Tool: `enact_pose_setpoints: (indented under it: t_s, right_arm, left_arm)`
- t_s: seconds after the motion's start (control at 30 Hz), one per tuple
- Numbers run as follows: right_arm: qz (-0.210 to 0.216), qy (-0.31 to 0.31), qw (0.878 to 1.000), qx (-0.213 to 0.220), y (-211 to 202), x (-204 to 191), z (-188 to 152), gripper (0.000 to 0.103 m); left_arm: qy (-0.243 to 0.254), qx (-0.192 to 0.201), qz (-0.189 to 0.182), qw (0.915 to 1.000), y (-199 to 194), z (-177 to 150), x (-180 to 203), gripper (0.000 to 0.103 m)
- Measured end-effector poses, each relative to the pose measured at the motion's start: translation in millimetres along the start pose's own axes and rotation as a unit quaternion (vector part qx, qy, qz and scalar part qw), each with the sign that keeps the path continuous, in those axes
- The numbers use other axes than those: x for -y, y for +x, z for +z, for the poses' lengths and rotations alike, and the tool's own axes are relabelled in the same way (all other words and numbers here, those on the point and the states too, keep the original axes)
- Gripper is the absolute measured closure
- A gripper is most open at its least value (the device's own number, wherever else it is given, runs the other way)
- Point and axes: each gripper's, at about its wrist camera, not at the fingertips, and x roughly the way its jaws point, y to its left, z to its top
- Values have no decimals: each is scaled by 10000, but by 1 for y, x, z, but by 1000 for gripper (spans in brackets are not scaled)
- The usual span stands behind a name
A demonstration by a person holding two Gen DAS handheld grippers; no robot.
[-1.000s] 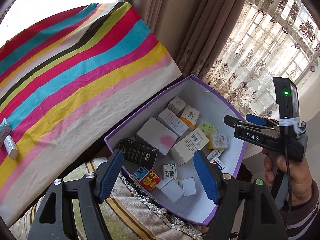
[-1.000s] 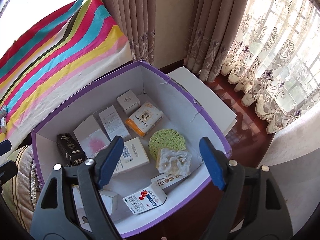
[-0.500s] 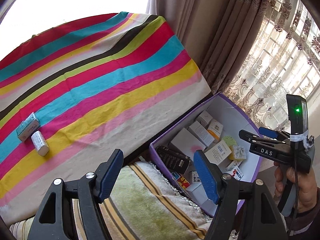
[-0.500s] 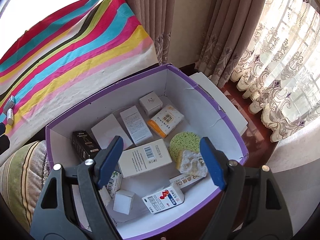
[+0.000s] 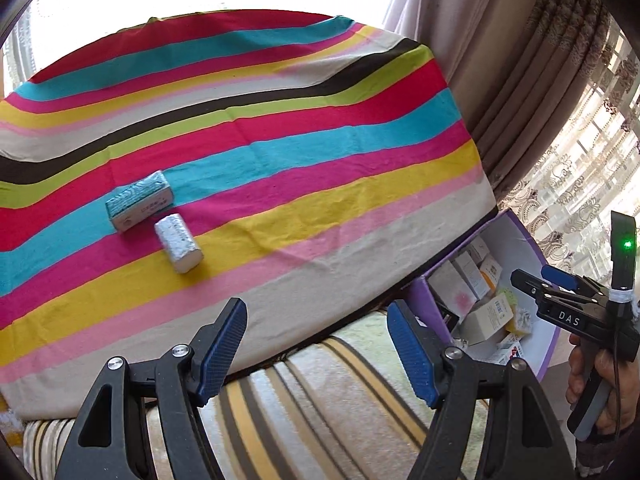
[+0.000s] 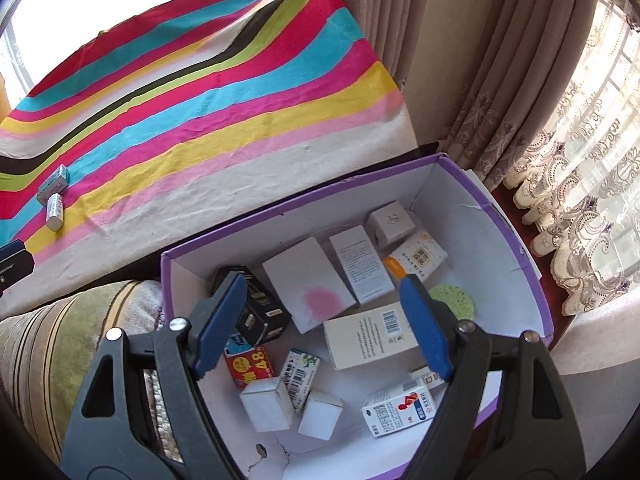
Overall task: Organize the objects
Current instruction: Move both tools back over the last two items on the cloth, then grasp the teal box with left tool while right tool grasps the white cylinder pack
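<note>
A teal box [image 5: 140, 201] and a silver packet [image 5: 179, 242] lie side by side on the striped cloth [image 5: 280, 152]; both also show in the right wrist view, the box [image 6: 53, 184] and packet [image 6: 55, 211] at far left. My left gripper [image 5: 316, 348] is open and empty, near the cloth's front edge, right of and nearer than the two items. My right gripper [image 6: 322, 324] is open and empty above the purple box [image 6: 536, 276], which holds several small cartons and a green sponge [image 6: 454, 300].
A striped cushion [image 5: 320, 400] lies under the left gripper, between the cloth and the purple box [image 5: 554, 344]. Curtains [image 6: 460, 60] hang behind the box. The hand with the right gripper [image 5: 580, 320] shows at the right of the left wrist view.
The left gripper has swung left from over the purple box toward the cloth; the teal box and silver packet are now nearer its centre. The right gripper drew back a little over the box.
</note>
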Motion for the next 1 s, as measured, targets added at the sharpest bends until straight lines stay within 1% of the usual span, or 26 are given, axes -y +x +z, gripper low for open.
enact_pose_setpoints:
  t_s: [0.17,0.3,0.33,0.4,0.47,0.5,0.57,0.7,0.77,0.83,0.87,0.93,0.97,1.0]
  right_arm:
    - [307,-314,9990,83,-2,-40,10,22]
    - [590,-689,9957,163,-1,-83,22,22]
    - [681,-791,9944,179,0,-96,26,22]
    - [849,-1007,9911,175,2,-121,33,22]
    - [1074,-1272,9859,170,4,-150,37,22]
    - [1145,-1426,9830,164,5,-165,39,22]
    - [1331,-1739,9756,135,7,-195,40,22]
    - [1574,-2230,9620,-20,14,-246,36,22]
    - [1602,-2368,9582,-90,20,-265,35,22]
    - [1618,-2442,9560,-136,26,-280,36,22]
    - [1616,-2464,9554,-170,31,-286,36,22]
    - [1609,-2519,9540,-237,38,-296,37,22]
    - [1593,-2540,9536,-256,40,-299,38,22]
    - [1583,-2554,9534,-271,43,-302,39,22]
  left_arm:
    - [-341,77,265,9990,-4,7,-43,29]
    - [-661,138,530,9963,-4,18,-81,29]
    - [-765,162,579,9953,-3,22,-92,29]
    - [-902,203,681,9934,1,31,-110,24]
    - [-896,167,751,9930,12,42,-125,23]
    - [-890,126,726,9933,18,47,-132,23]
    - [-830,41,678,9942,29,58,-144,23]
    - [-370,-195,627,9972,50,77,-157,23]
    - [-131,-378,499,9980,63,82,-161,23]
    - [109,-523,506,9973,75,84,-162,23]
    - [220,-591,433,9971,80,85,-161,24]
    - [332,-657,350,9967,87,85,-163,31]
    - [336,-690,333,9965,90,86,-164,40]
    - [345,-718,270,9965,93,86,-166,46]
